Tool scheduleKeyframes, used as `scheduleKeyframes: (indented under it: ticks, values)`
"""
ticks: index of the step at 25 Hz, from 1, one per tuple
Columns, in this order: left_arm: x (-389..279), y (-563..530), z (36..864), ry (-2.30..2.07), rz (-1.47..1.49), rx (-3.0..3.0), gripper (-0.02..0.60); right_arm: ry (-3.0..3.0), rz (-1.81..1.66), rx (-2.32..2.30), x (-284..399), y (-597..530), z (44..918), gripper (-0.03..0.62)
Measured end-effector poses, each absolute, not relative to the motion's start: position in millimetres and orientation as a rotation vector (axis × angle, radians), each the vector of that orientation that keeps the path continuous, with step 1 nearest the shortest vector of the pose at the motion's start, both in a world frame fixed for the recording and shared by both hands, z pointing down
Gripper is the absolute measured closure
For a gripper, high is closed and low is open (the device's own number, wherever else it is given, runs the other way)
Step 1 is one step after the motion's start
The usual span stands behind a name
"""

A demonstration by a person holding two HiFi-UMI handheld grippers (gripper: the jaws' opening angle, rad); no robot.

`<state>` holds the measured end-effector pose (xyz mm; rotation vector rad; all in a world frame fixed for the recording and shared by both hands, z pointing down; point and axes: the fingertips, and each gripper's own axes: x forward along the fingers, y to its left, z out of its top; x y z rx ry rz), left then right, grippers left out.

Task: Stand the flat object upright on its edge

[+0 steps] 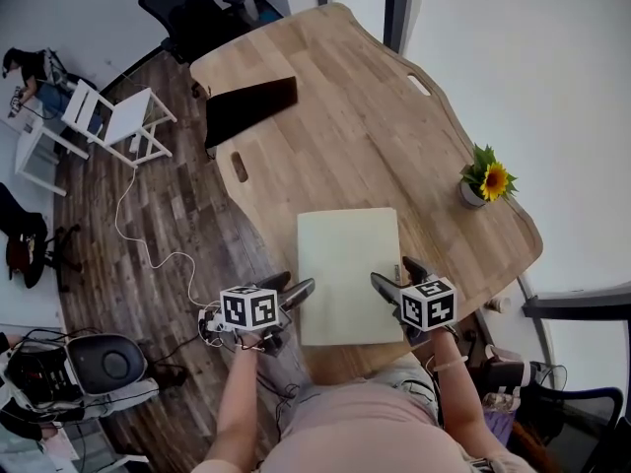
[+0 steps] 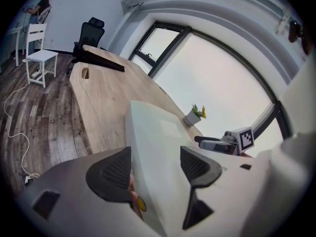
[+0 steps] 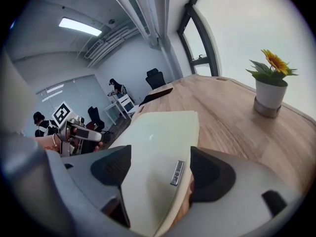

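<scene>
The flat panel [image 1: 347,274] lies lower centre, long axis up-frame, its side edges between the wide-spread fingers of left gripper [image 1: 289,286] and right gripper [image 1: 399,276].

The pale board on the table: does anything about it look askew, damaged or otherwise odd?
Nothing stands out. The pale board lies flat on the wooden table with no visible damage. Its side edges sit between the open jaws of the left hand-held gripper and the right hand-held gripper.
</scene>
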<state>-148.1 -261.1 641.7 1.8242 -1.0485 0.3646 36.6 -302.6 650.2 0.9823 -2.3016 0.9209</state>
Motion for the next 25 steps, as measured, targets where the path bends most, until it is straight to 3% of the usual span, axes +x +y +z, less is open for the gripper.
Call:
scheduleKeyframes:
  ticks: [25]
  values:
    - [-133.9,-274.4,690.5,-0.866,0.384,1.693,0.276,-2.164,1.295,0.854,35.9,-303.4,703.9,0.177]
